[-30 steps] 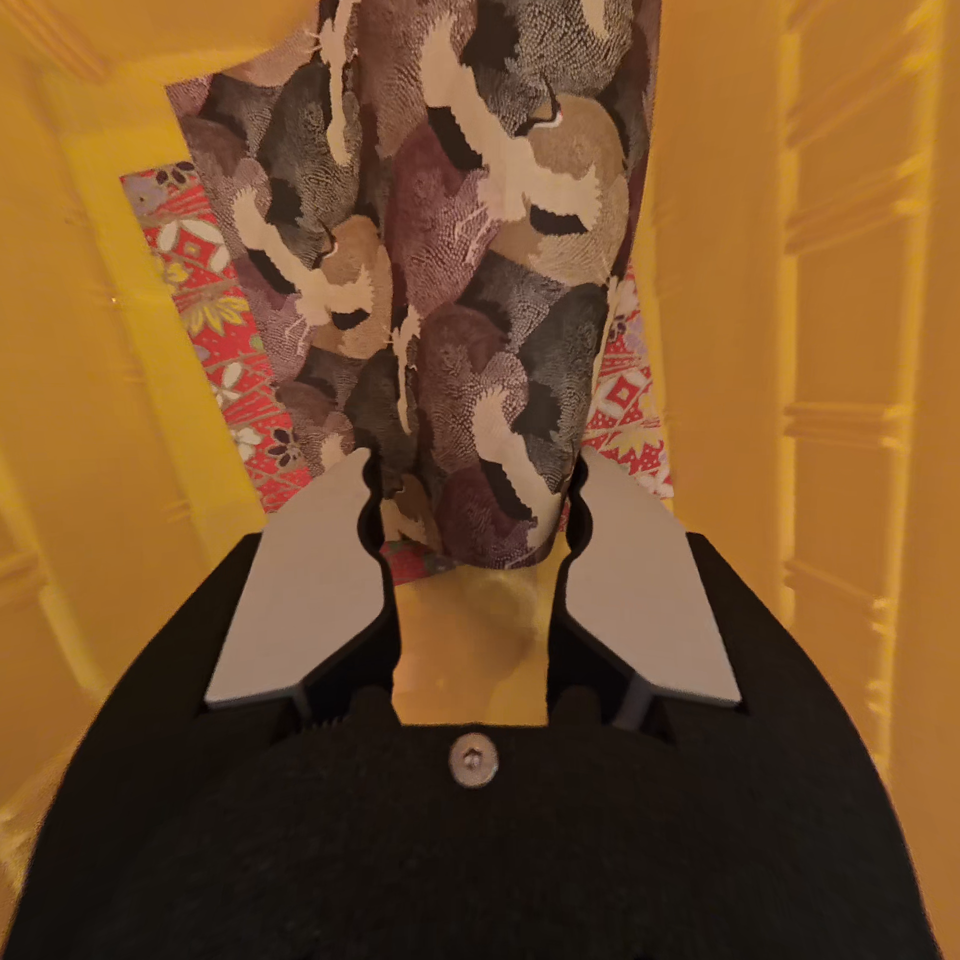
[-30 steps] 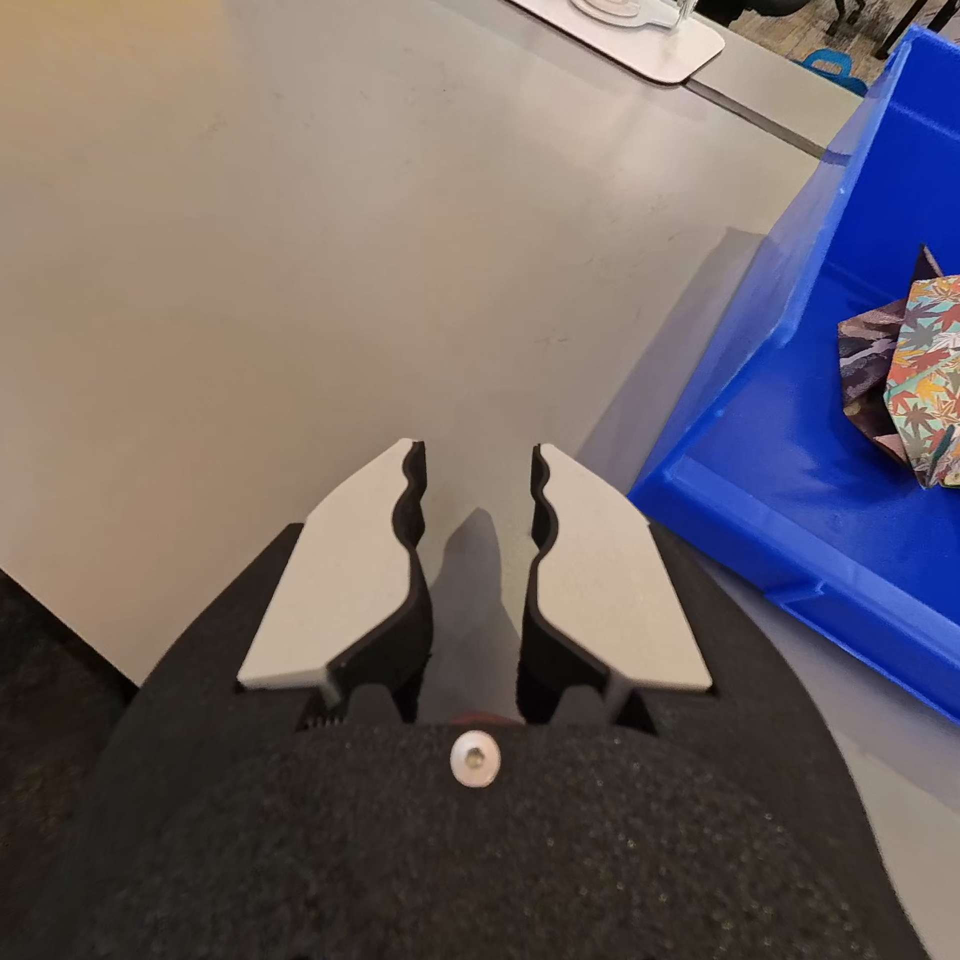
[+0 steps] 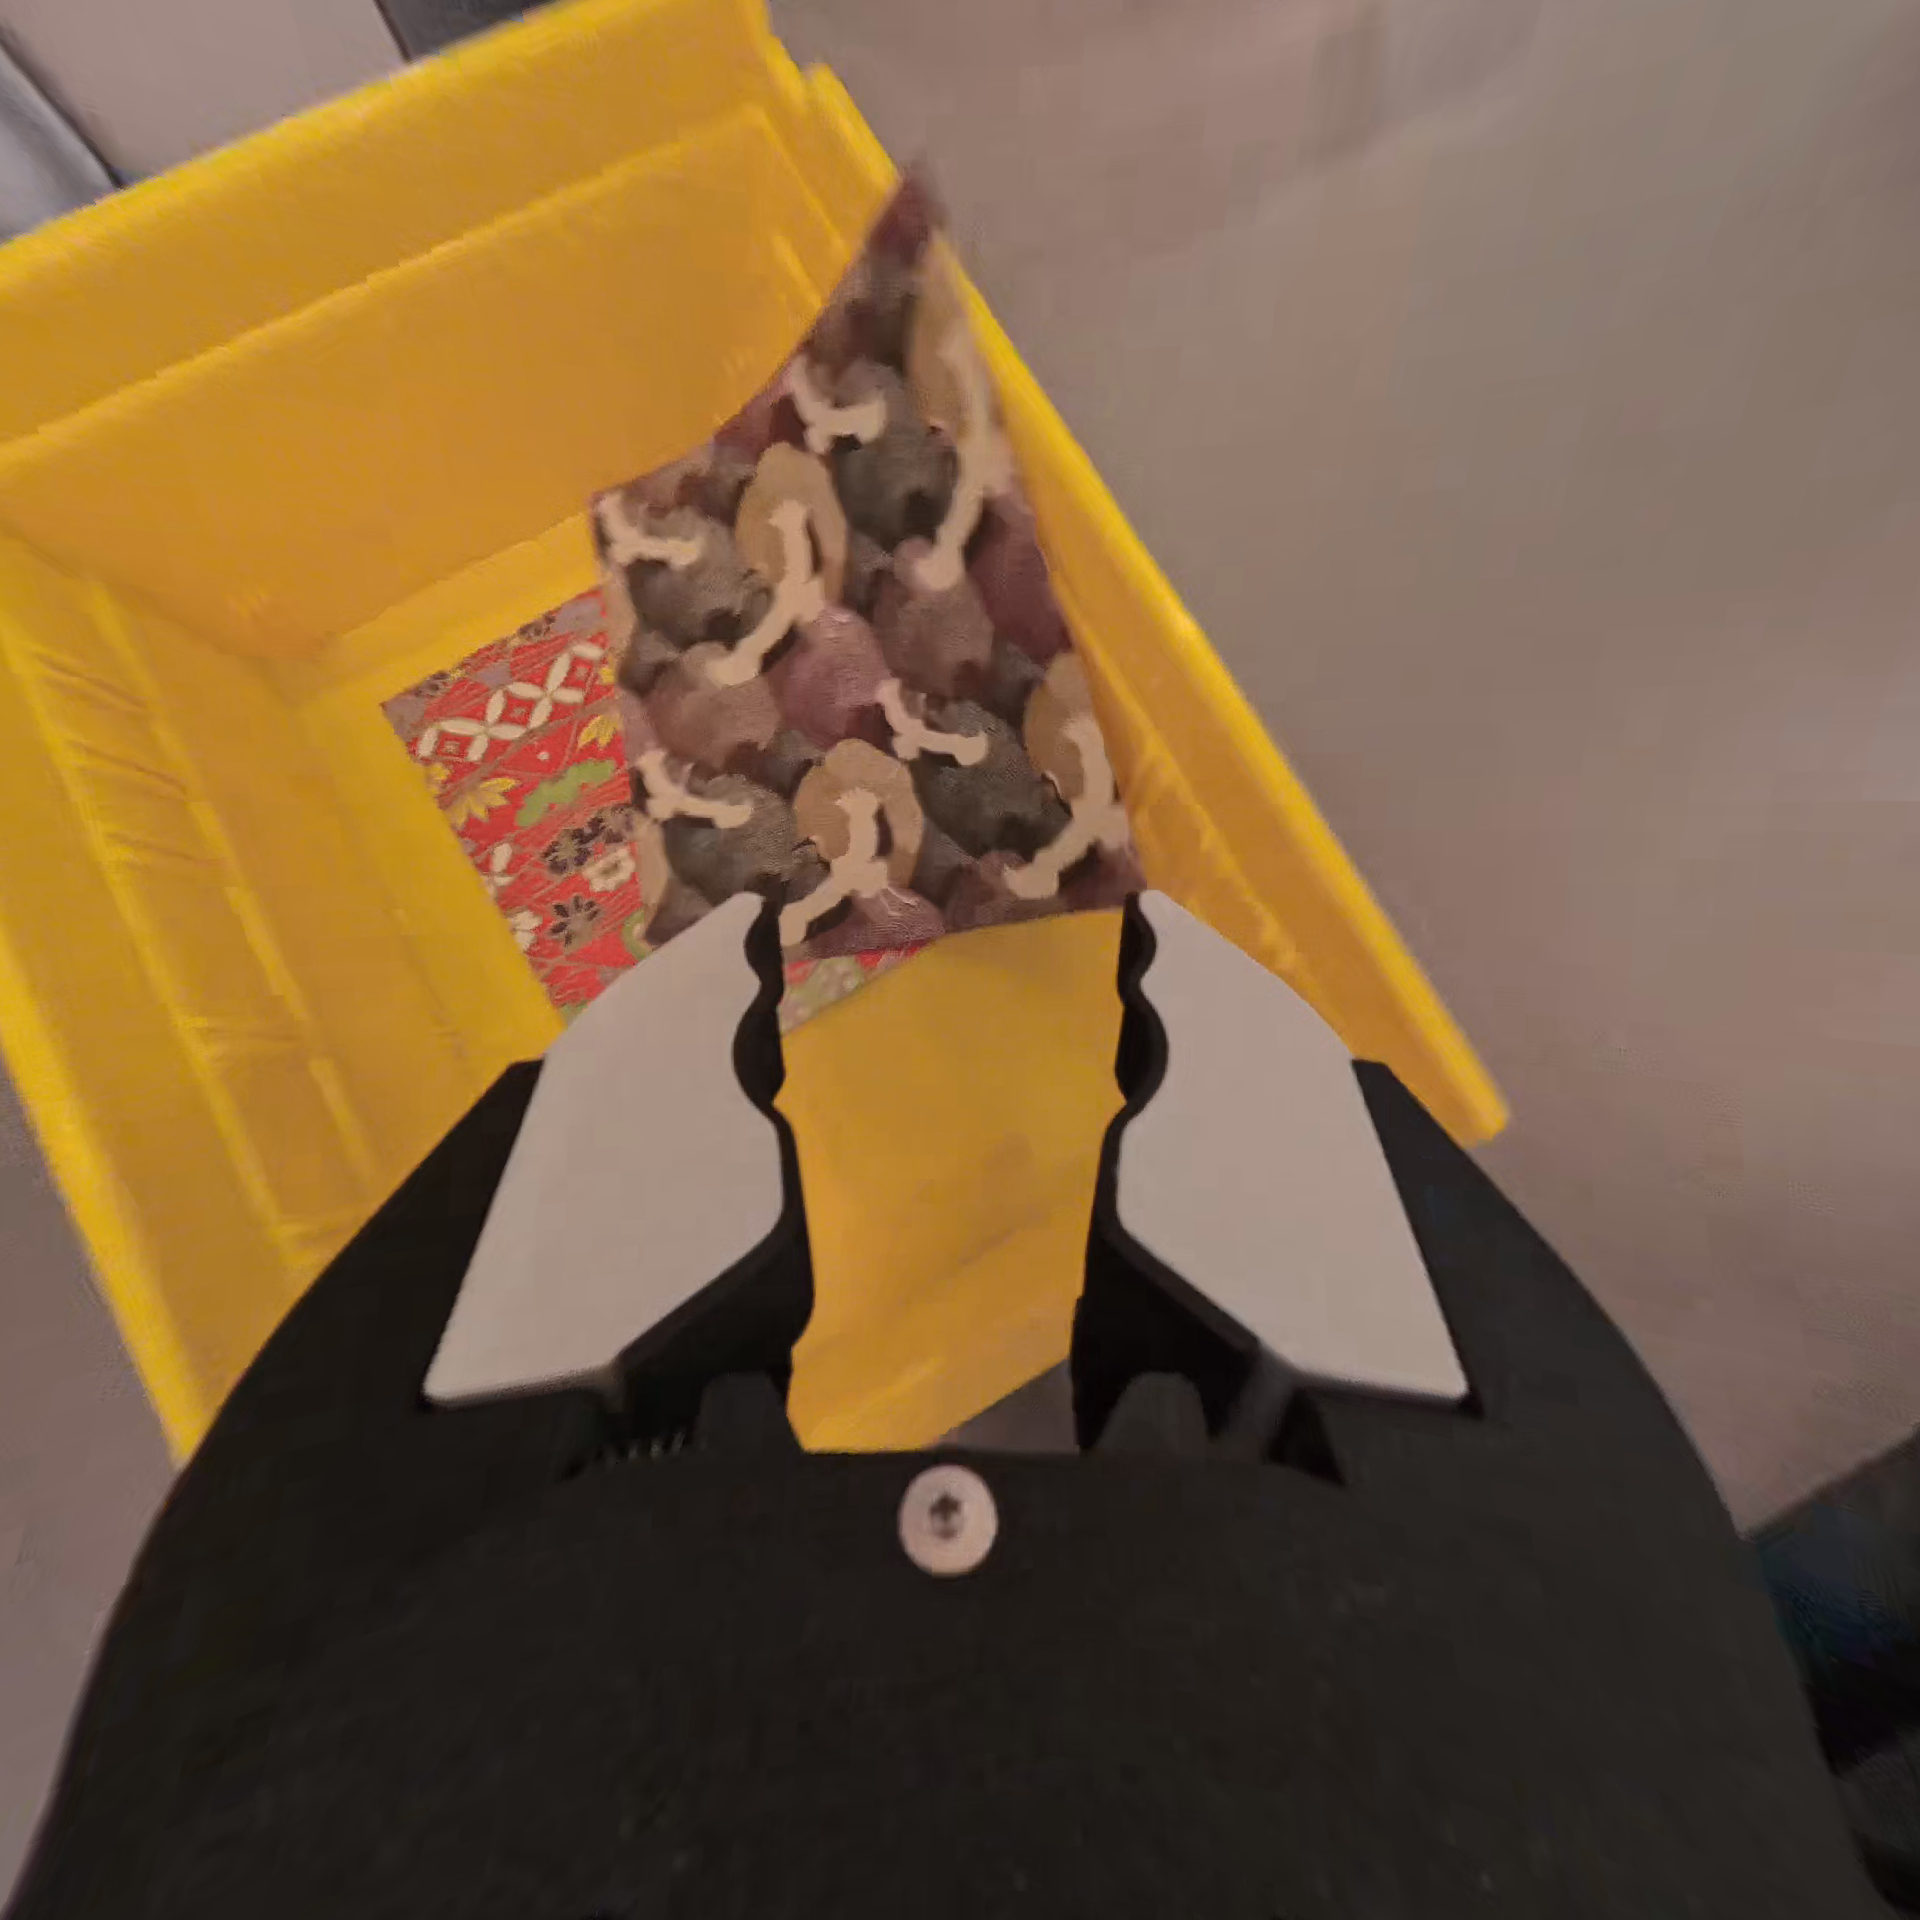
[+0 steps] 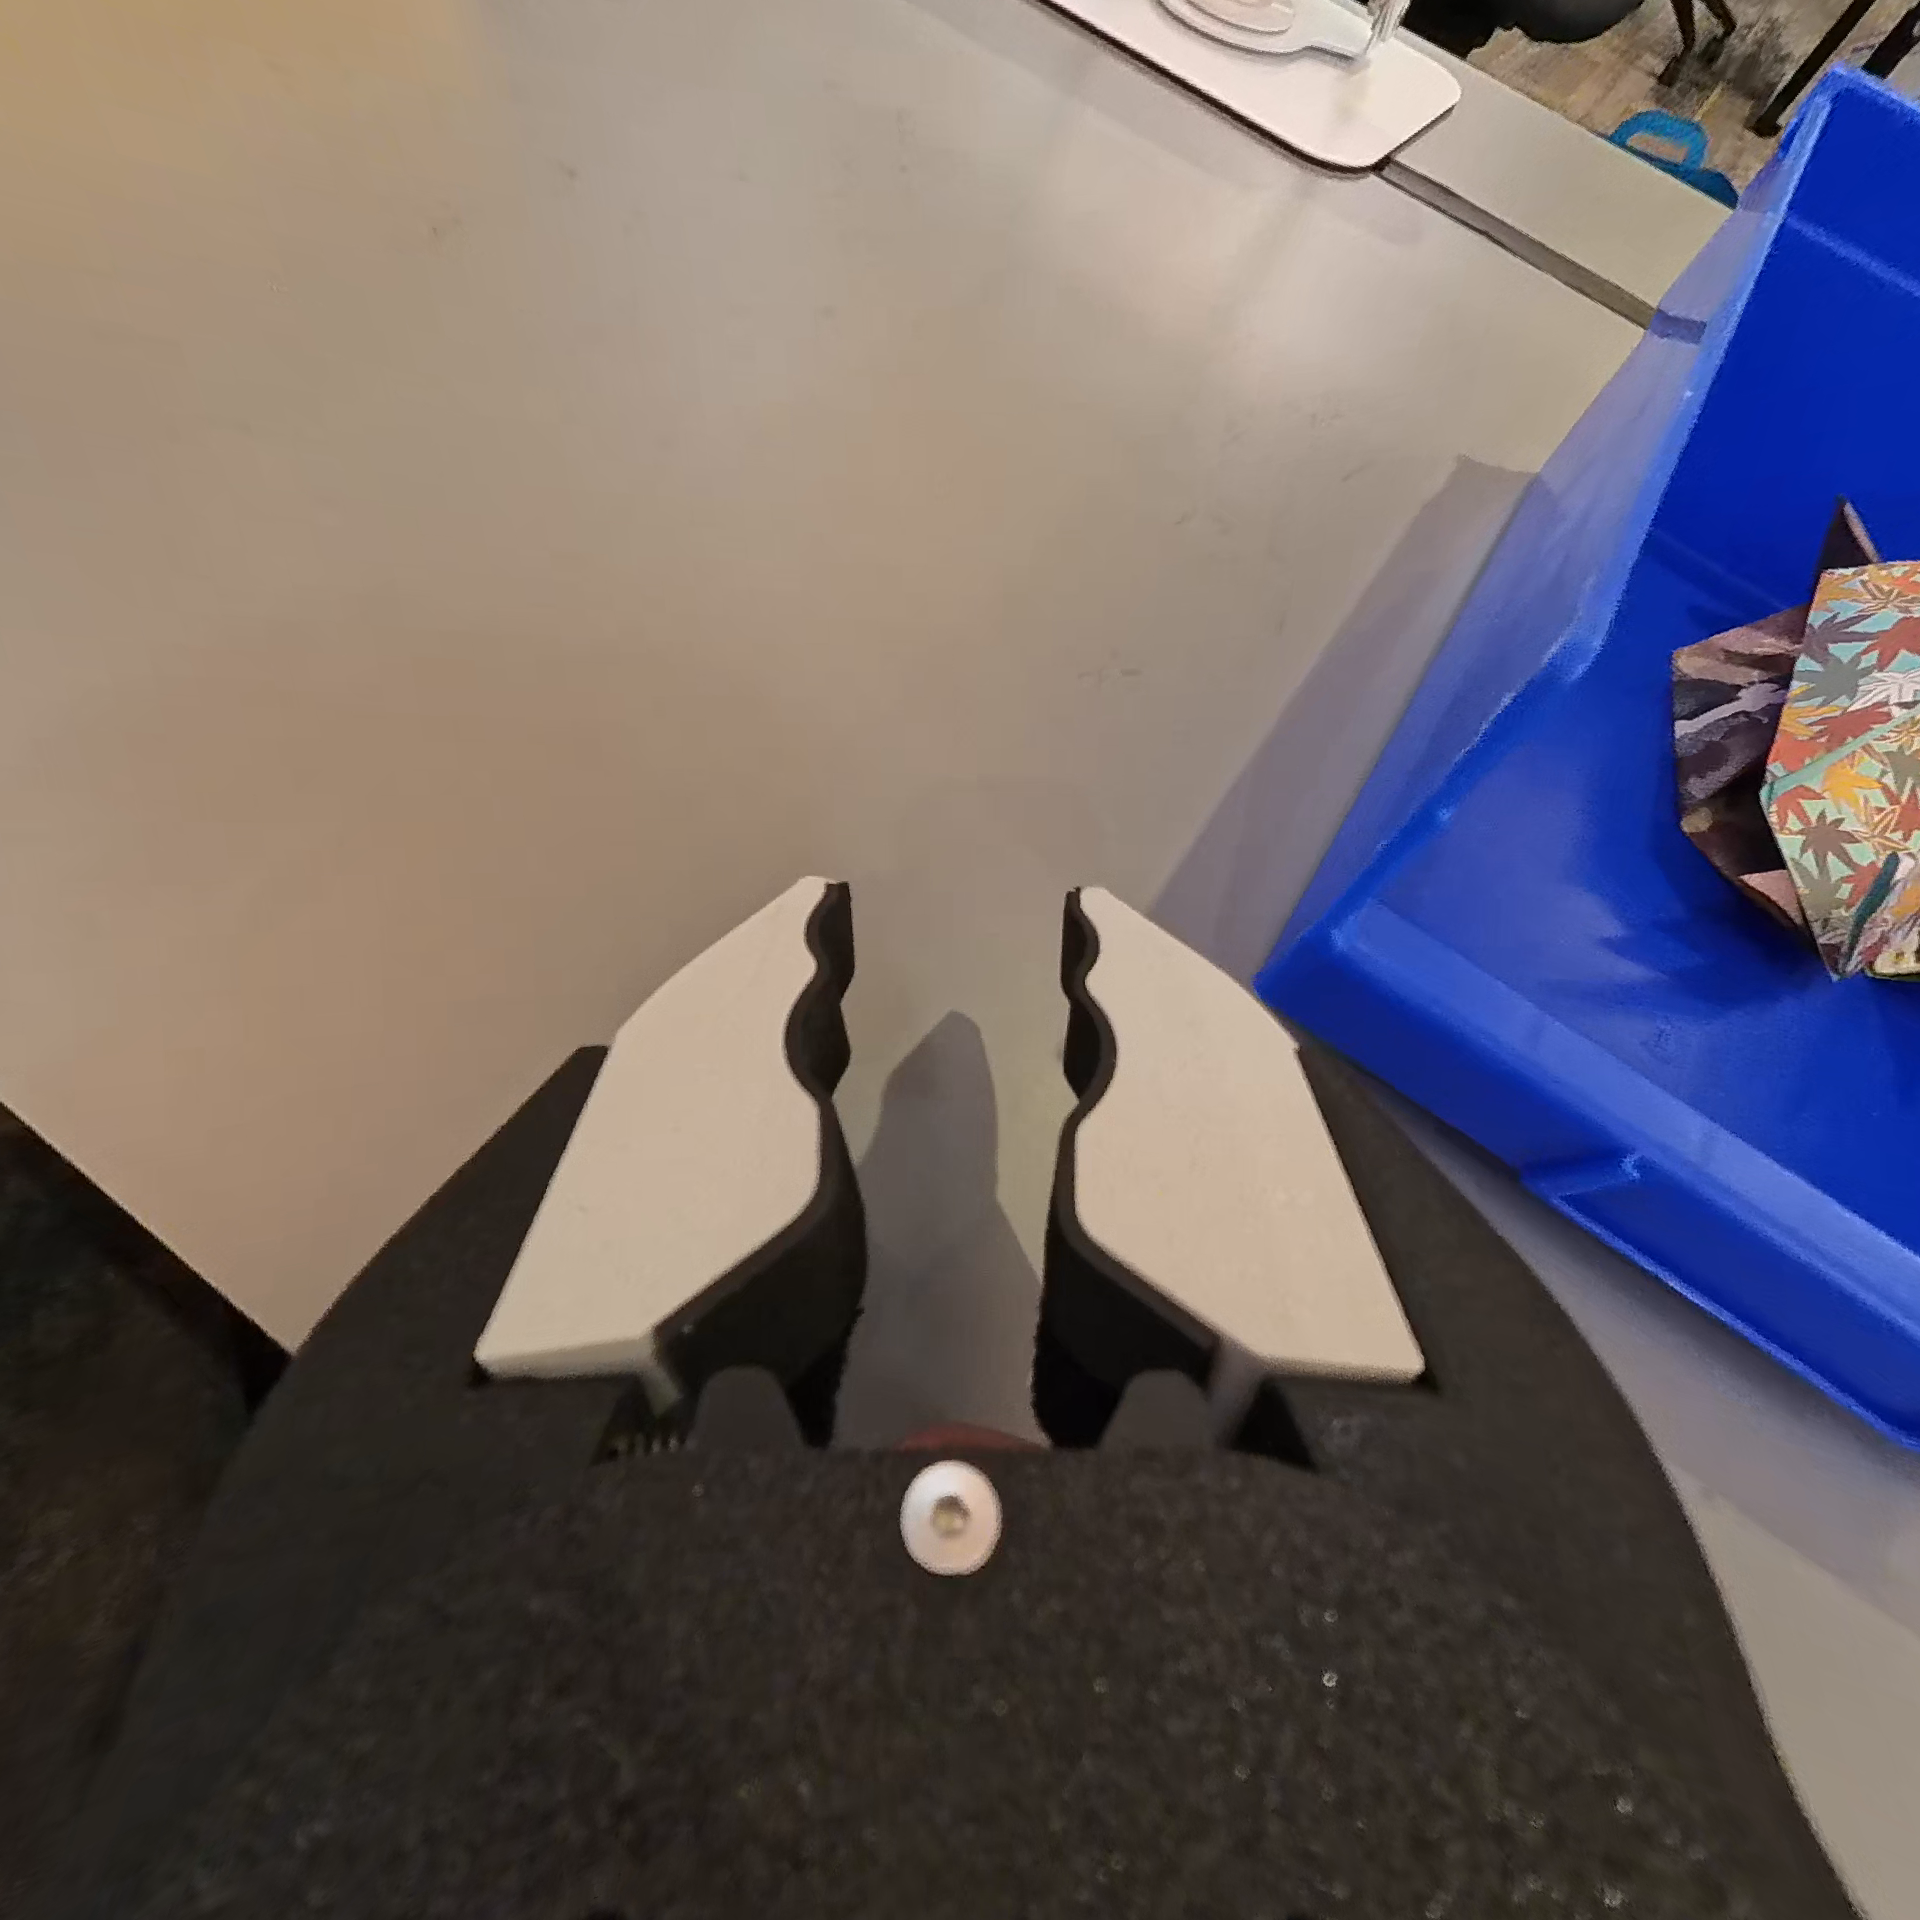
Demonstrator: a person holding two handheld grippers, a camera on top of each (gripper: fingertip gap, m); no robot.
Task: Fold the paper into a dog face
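A sheet of patterned paper (image 3: pixel 862 675), brown, grey and cream, stands tilted up out of the yellow bin (image 3: pixel 312 436), its top corner above the bin's right wall. My left gripper (image 3: pixel 945 914) has its jaws partly closed, and the sheet's lower edge is caught between the fingertips. A red patterned sheet (image 3: pixel 509 790) lies flat on the bin floor beneath. My right gripper (image 4: pixel 956 904) is open and empty, low over the grey table (image 4: pixel 623 468), left of a blue bin (image 4: pixel 1558 1039).
The blue bin holds folded paper pieces (image 4: pixel 1829 769), one with coloured leaves and one dark. A white mat (image 4: pixel 1299 73) lies at the table's far edge. The table's near edge (image 4: pixel 187 1226) is at the lower left of the right wrist view. The gap from one gripper's tips to the other's is roughly 55 cm.
My left gripper has pulled back up out of the yellow bin and the brown patterned sheet has come up with it. Its jaws have narrowed a little. The right gripper has barely moved.
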